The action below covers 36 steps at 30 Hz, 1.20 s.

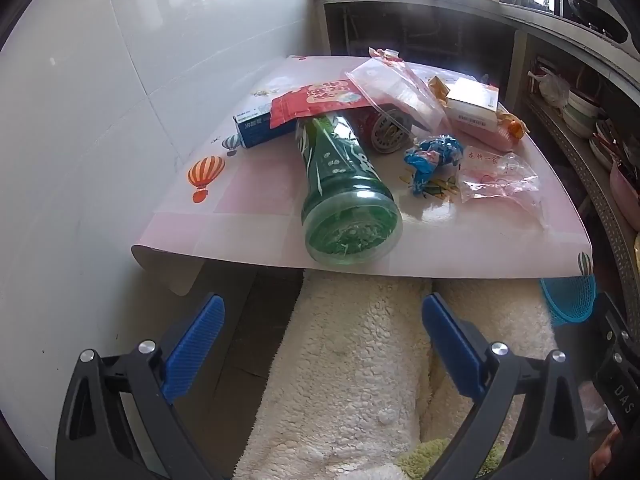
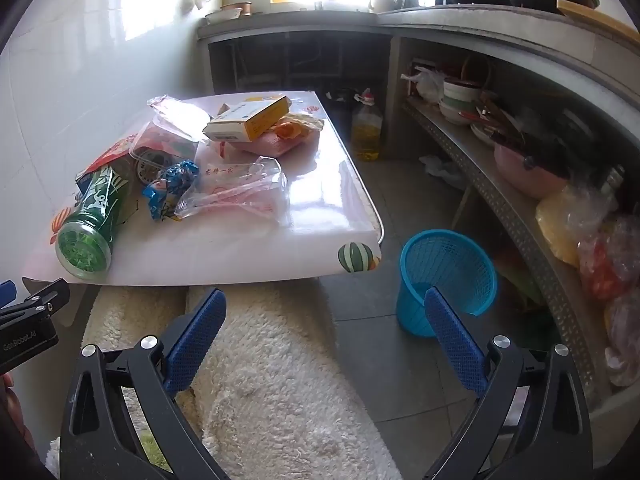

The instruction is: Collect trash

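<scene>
With both grippers' fingers spread and empty, I'd take the green plastic bottle (image 1: 347,188) crosswise, then drop it into the blue mesh basket (image 2: 446,280).

Green bottle (image 1: 349,192) on its side amid wrappers, table (image 1: 248,228), blue mesh basket (image 2: 446,280) on floor

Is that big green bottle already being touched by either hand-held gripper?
Apart. In the left wrist view the green bottle lies on the table, while the open left hand-held gripper sits well short of it. The right hand-held gripper is open too, holding nothing.
</scene>
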Available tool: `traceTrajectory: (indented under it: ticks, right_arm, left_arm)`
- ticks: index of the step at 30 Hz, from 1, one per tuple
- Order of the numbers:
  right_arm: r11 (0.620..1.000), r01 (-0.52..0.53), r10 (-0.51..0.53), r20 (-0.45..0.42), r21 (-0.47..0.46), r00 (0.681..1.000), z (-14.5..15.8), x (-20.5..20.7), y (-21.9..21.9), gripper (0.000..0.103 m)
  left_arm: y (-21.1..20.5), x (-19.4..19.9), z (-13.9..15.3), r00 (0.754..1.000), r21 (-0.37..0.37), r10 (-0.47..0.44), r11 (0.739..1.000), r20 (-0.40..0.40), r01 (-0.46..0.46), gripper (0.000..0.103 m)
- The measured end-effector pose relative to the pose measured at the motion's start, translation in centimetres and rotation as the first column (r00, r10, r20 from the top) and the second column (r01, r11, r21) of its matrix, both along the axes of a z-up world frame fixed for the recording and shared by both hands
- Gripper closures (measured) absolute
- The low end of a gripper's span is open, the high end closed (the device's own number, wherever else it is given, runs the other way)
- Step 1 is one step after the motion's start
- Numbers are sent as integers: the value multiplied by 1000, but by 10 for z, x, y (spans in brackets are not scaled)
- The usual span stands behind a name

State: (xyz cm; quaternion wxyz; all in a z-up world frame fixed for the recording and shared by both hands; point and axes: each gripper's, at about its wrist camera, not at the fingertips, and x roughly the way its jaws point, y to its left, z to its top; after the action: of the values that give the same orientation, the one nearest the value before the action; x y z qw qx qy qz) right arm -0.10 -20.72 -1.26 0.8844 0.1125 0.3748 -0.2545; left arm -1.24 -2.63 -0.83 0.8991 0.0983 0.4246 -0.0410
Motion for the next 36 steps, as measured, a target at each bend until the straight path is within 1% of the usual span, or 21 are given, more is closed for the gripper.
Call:
traceTrajectory:
  ticks: [7,11,15,17,24,36]
  right_arm:
    - [1000,0,0,-8,6,1000,-3,1,1,8]
    - [1000,6,-6,-7,9,1000,-4,-1,-2,8]
    - [1000,9,-9,-11,12,1000,-3,-2,-4,8]
    - [1000,9,-9,-11,11,1000,-2,-2,-5,8]
    - [1000,11,-11,-12,9,1000,-2,-3,-5,8]
    - [1000,12,-12,-13,9,1000,-1,-2,-6,8]
  left_arm:
    - [3,6,3,999,-5,-28,1000,-18,28,6]
    - [-1,0,9,998,-43,-67,997,-12,66,6]
    - [-8,-4,14,995,-38,-103,994,9,103,6]
    - [-11,-4,14,993,-32,-114,993,6,114,6]
    - [-11,2,12,993,-40,-118,992,-18,117,6]
    - [-10,3,11,993,-31,-120,992,-18,119,6]
